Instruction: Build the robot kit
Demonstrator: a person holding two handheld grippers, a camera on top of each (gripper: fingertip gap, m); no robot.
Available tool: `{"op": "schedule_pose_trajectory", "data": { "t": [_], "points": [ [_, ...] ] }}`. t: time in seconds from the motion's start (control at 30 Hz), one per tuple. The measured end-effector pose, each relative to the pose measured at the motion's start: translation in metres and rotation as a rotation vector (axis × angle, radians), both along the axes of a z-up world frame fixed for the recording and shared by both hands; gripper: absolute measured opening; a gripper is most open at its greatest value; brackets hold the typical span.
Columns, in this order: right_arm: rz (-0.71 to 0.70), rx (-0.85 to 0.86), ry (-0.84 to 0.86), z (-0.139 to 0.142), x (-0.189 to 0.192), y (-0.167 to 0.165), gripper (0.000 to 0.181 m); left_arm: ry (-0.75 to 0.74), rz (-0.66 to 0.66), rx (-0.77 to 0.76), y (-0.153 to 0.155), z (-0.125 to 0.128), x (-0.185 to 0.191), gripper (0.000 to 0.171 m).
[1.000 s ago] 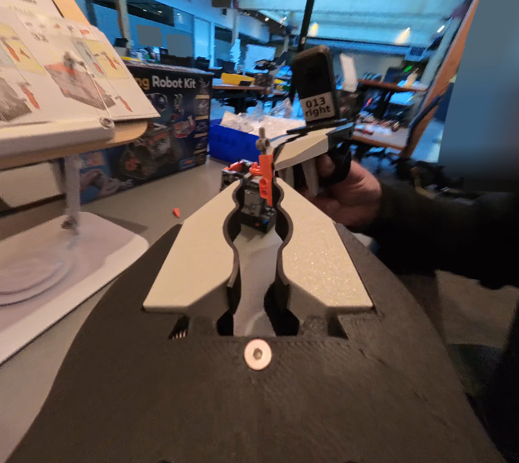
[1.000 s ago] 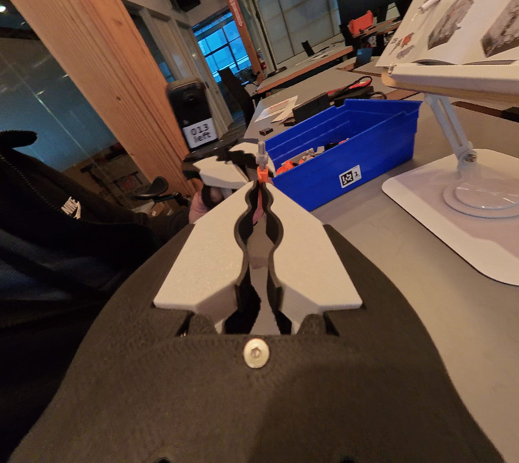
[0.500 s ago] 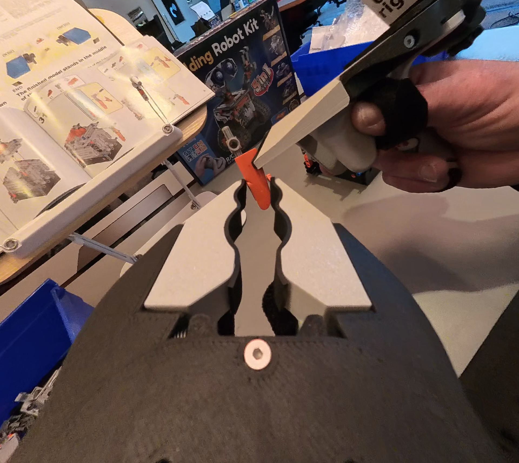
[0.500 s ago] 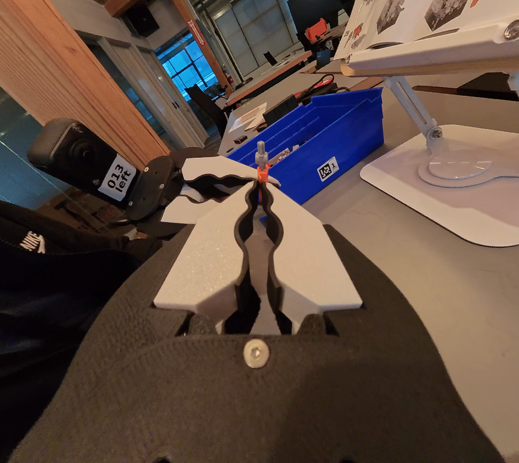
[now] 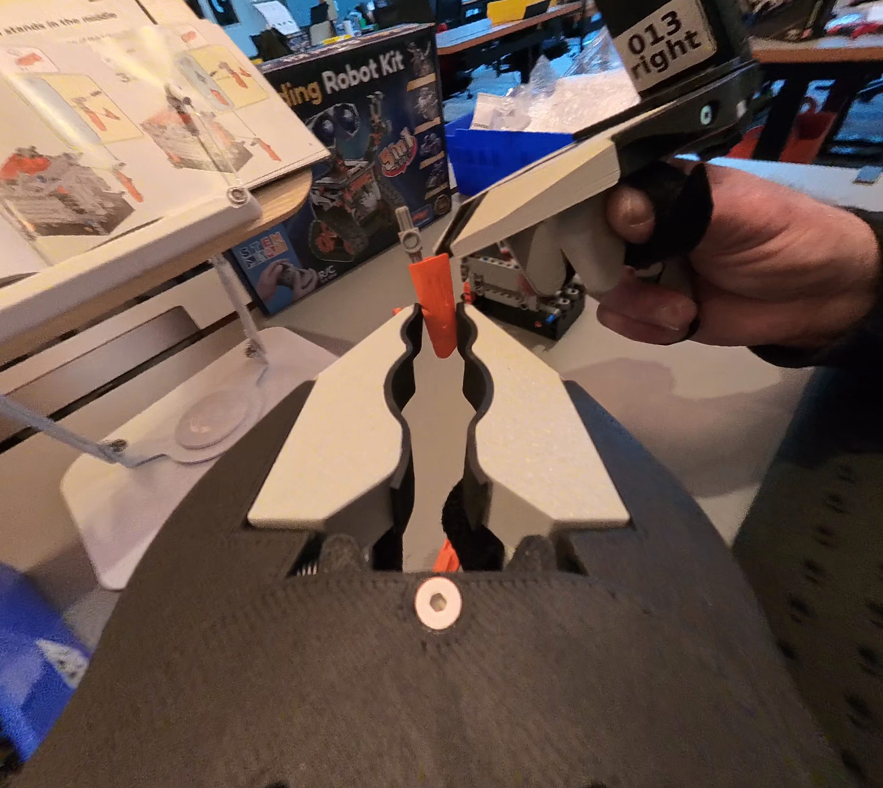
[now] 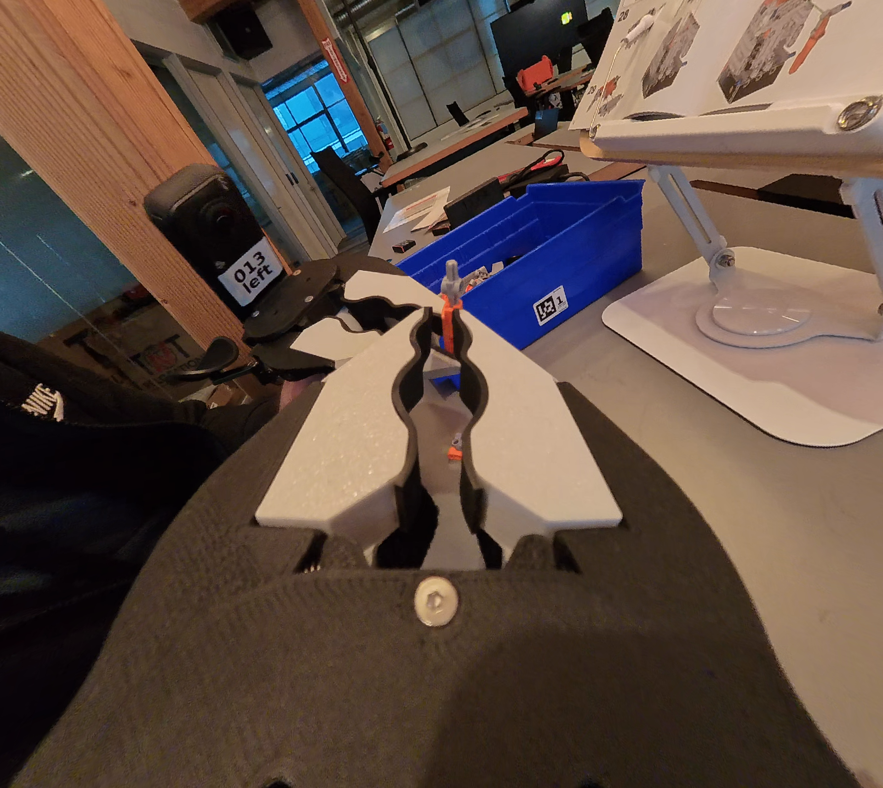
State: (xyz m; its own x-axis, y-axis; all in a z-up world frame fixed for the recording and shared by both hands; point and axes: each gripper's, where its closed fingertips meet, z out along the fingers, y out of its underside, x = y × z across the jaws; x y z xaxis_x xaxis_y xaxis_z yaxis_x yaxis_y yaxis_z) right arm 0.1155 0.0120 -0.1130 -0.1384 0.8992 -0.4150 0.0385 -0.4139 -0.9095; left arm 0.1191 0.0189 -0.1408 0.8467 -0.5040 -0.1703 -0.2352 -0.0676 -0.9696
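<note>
My left gripper is shut on a small orange part, which has a grey pin sticking out of its top. My right gripper is shut on the same orange part, with the grey pin above its tips. In the left wrist view the right gripper, held by a hand, reaches in from the right and meets the part's upper end. In the right wrist view the left gripper comes in from the left. The part is held above the table.
A dark brick model sits on the grey table behind the grippers. An open instruction booklet rests on a white stand. A blue bin of parts and a printed kit box stand nearby. A small orange piece lies on the table. Left and right tips are no more than a few centimetres apart.
Both grippers stay shut on the orange part. The left gripper has swung and tilted down, so the booklet and box now show behind it and the model lies off to the right.
</note>
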Motion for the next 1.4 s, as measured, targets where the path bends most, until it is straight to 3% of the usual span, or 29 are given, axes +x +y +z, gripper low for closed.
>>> {"op": "schedule_pose_trajectory", "data": {
  "t": [0.67,1.0,1.4],
  "points": [
    [0.068,0.008,0.024,0.005,0.005,-0.002,0.017,-0.439,-0.336,-0.152,-0.013,0.01,0.011,0.011],
    [0.137,0.03,0.02,0.005,0.003,-0.015,0.013,-0.469,-0.425,-0.166,-0.021,0.013,0.02,0.011],
    [0.136,0.03,0.016,0.005,0.003,-0.014,0.011,-0.471,-0.423,-0.161,-0.02,0.013,0.02,0.012]
  ]
}}
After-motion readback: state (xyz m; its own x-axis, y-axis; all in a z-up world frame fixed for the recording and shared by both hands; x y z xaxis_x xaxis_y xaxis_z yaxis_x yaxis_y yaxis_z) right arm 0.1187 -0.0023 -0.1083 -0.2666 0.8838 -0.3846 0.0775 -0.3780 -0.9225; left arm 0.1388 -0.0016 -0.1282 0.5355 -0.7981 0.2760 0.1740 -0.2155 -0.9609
